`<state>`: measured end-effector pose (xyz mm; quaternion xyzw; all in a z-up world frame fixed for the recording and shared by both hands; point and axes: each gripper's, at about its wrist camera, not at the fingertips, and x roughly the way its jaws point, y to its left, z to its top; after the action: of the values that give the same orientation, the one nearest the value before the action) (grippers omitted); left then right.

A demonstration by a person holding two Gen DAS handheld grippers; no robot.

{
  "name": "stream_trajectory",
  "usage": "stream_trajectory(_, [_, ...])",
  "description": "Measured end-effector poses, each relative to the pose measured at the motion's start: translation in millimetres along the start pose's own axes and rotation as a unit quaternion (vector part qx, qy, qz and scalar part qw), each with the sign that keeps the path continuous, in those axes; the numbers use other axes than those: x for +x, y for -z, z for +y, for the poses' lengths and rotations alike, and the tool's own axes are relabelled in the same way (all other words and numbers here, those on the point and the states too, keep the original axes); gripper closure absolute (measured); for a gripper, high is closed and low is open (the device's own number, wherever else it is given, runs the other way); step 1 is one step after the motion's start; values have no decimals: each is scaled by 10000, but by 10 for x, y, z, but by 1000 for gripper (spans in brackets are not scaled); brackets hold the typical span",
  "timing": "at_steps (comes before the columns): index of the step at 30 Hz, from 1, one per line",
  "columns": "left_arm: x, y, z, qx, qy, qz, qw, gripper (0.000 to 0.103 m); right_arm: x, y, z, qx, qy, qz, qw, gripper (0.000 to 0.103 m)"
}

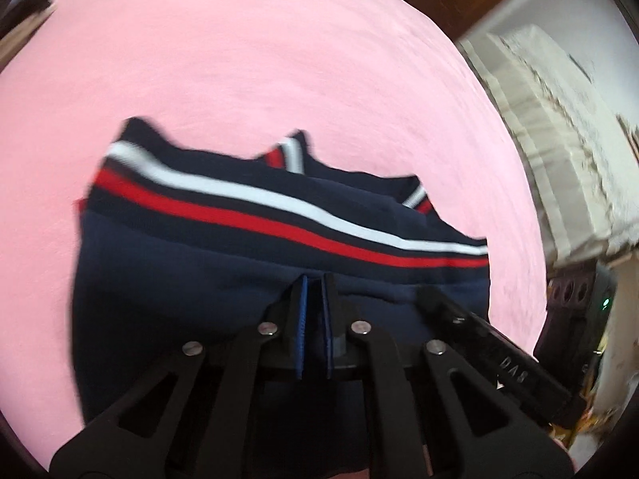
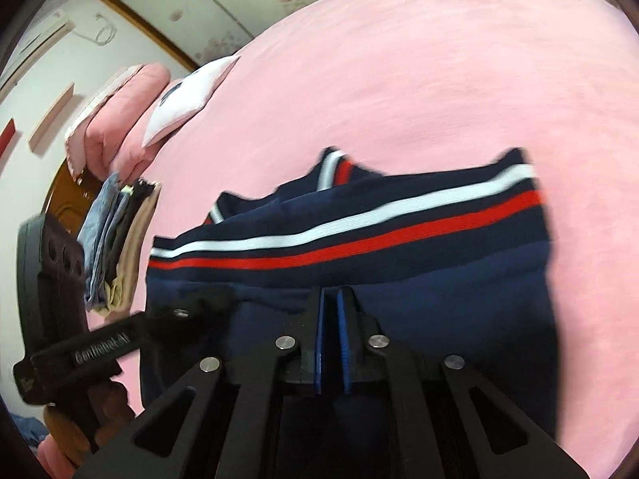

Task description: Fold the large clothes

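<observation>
Navy knit with a red and a white band, the sweater (image 1: 247, 263) is lying on the pink bed (image 1: 259, 60), already doubled over so its striped hem is running across the top of the pile. Both tongs are working at the near fold. The left tongs (image 1: 313, 291) are drawn nearly together, blue pads almost meeting right at the cloth's near fold; the frame is too blurred to say for certain whether a layer is pinched between them. The right tongs (image 2: 332, 303) are standing the same way over the same fold, clenched to a narrow slit, and again a thin layer may be caught there but I cannot tell. Holding both near the one edge, side by side and tilted downward, looks like a way to keep the fold square while it is being laid or pressed flat.

Around the sweater the bed is bare on the far side, so nothing is blocking a further fold forward. In the right wrist view a stack of folded clothes (image 2: 116, 239) is sitting near the sweater's left edge, with pink bedding (image 2: 120, 107) and a white pillow (image 2: 187, 103) beyond it. The stack looks like the only thing that could crowd a sideways fold.
</observation>
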<state>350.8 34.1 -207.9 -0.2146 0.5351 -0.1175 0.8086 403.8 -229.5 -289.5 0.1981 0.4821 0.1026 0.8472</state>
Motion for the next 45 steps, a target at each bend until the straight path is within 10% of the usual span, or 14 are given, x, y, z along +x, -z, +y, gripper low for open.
stream_trajectory(8, [-419, -6, 498, -518, -892, -765, 9917, 97, -505, 14, -629, 532, 794, -544, 9939, 103])
stream_trajectory(11, [-517, 24, 663, -925, -744, -772, 9899, 97, -564, -2, -636, 282, 1933, -547, 9792, 103])
stream_trajectory(18, [-678, 84, 447, -558, -94, -552, 9969, 97, -698, -89, -406, 544, 601, -799, 9935, 103])
stream_trajectory(23, [-466, 208, 186, -139, -126, -188, 9996, 97, -64, -88, 148, -110, -707, 322, 9969, 103])
stream_trajectory(30, [-346, 424, 208, -446, 25, -85, 9990, 97, 590, -222, 484, -544, -181, 408, 9975, 103])
stream_trajectory(36, [-491, 584, 346, -850, 102, -150, 9962, 97, 256, -275, 212, -162, 404, -337, 9985, 103])
stream_trajectory(45, [-690, 1103, 655, -1921, 93, 100, 9813, 96, 44, -366, 164, -131, 551, 126, 9983, 103])
